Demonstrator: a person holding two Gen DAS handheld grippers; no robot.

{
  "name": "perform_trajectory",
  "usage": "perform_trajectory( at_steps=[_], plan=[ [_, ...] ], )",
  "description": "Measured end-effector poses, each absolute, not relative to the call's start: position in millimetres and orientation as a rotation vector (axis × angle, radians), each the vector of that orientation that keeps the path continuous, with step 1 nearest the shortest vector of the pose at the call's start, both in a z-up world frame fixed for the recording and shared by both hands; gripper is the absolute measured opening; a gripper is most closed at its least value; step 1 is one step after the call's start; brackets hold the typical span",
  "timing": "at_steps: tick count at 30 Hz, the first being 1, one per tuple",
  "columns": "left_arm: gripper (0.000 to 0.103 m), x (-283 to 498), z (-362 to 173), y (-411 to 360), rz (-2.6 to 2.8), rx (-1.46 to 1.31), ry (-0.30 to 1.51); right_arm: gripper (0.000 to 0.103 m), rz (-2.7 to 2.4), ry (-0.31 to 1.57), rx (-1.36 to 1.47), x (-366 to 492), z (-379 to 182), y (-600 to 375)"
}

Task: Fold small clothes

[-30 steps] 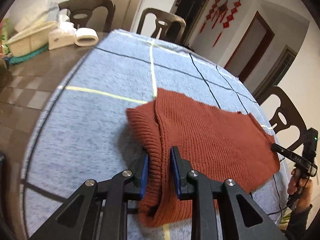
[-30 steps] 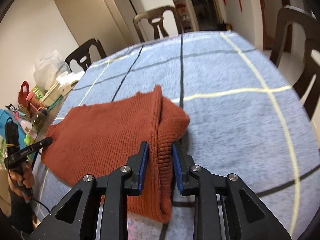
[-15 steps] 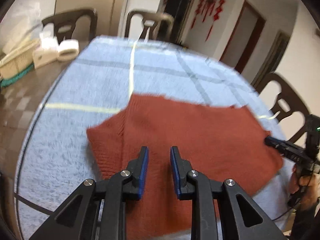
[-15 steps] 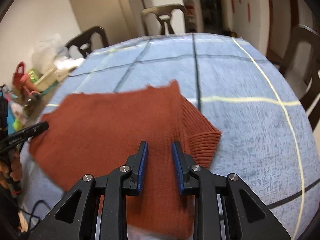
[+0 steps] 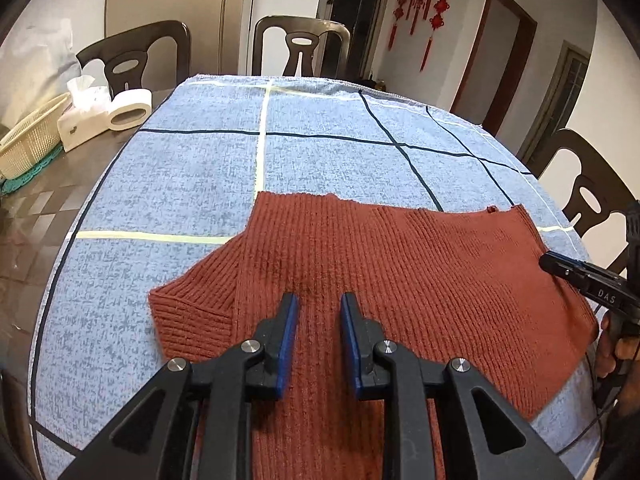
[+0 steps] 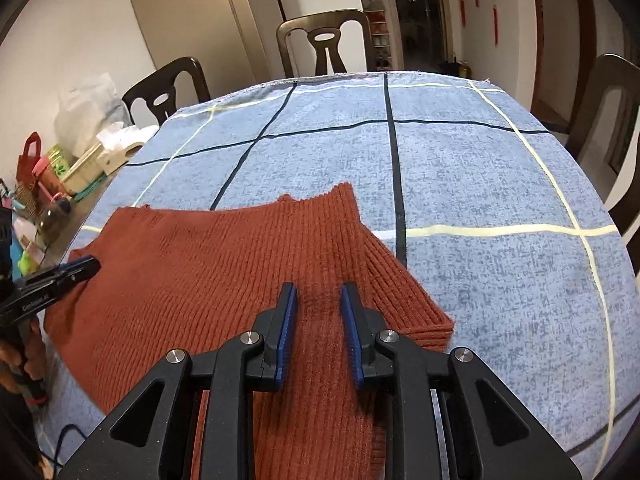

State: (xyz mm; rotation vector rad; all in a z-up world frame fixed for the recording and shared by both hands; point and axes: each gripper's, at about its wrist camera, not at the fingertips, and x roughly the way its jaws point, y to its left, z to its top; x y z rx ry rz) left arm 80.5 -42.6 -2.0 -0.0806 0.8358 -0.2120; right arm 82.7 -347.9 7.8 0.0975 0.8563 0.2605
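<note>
While the rust-red ribbed knit sweater (image 5: pixel 392 276) lies flat on the table's blue checked cloth (image 5: pixel 192 168), both left gripper (image 5: pixel 319 322) and right gripper (image 6: pixel 318 312) hover with jaws parted and empty, so regrip matching edges evenly before folding.

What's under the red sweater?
The red sweater lies flat on a blue checked cloth that shows all around it. Whether anything else sits beneath the sweater is hidden by the knit.
</note>
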Motion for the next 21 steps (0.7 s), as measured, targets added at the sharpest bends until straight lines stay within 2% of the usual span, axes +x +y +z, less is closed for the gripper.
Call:
perform_trajectory(
  at_steps=[10, 17, 21],
  plan=[
    [0.025, 81.0, -3.8, -44.9, -0.204, -0.073, 0.822, 0.023, 0.285, 0.859, 0.145, 89.6, 7.1, -355.8],
    [0.025, 79.6, -2.8, -46.5, -0.194, -0.056, 0.819, 0.023, 0.323, 0.852, 0.334, 90.4, 5.3, -375.0],
    [0.025, 76.0, 1.1, -51.1, -0.166, -0.025, 0.812, 0.023, 0.296, 0.827, 0.291, 80.6, 16.5, -370.9]
  ],
)
